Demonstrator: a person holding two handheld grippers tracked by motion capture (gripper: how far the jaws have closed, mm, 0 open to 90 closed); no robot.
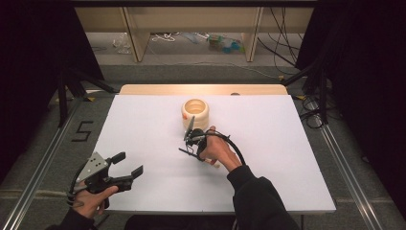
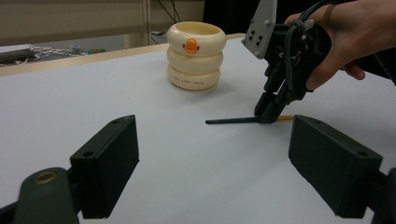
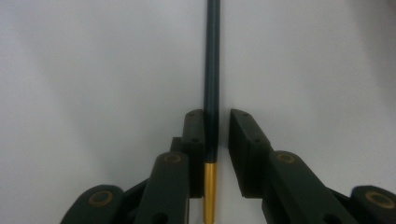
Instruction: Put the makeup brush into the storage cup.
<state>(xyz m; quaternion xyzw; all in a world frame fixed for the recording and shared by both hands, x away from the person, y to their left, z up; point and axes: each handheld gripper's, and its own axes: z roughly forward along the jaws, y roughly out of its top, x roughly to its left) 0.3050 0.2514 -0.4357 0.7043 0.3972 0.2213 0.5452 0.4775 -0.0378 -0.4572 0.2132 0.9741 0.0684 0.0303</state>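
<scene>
Straddling the chopstick [image 3: 212,93], right gripper [image 3: 215,140] jaws near-closed.

High view sat above the person's edge of the white table [image 1: 268,158], facing forward and down, far enough back to take in the whole top. Left gripper view rode low near the table surface, looking level across it toward the cream ringed holder [image 2: 195,56]. Right gripper view looked steeply down, very close, along the dark pencil [image 3: 212,70]. All three shared that pencil [image 2: 233,121].
</scene>
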